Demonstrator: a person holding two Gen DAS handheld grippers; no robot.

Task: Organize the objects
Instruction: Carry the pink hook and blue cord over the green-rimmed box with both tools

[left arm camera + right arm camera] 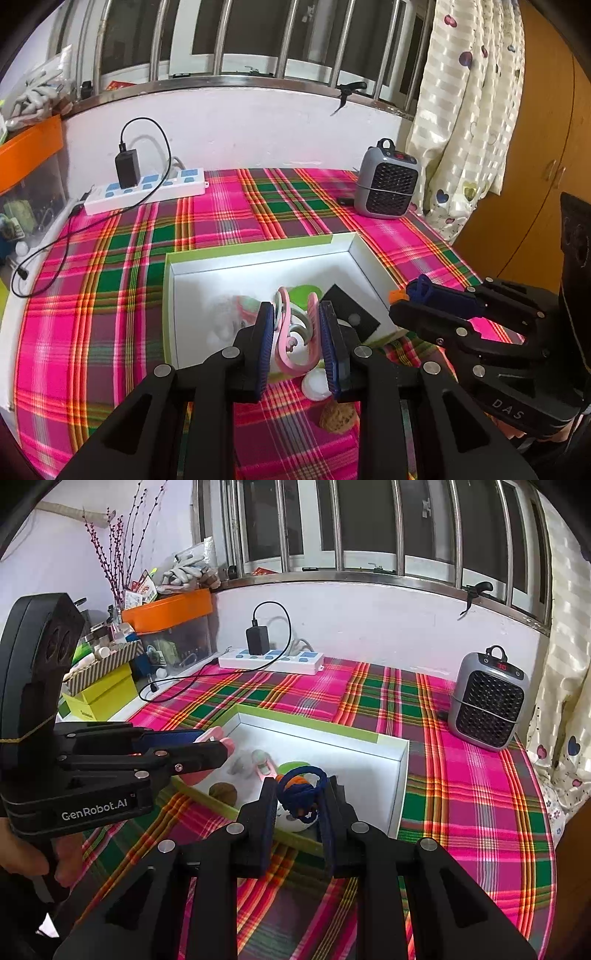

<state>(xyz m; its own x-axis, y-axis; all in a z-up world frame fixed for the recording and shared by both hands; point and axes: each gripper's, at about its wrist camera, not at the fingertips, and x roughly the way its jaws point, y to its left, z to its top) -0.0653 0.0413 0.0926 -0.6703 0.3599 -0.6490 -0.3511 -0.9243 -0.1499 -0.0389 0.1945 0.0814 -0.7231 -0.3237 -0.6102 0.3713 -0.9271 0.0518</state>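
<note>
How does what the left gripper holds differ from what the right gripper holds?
The left gripper is shut on a pink clip, a rigid curved piece; the right gripper is shut on a blue cord, soft and knotted into a bundle with an orange bit. The pink clip spans the jaws as smooth bands; the blue cord bulges above the pads. Both are held over the white box, not yet released.

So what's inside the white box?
In the white box: a green lid, a black card, a small pink-white toy. The grippers hide the rest.
</note>
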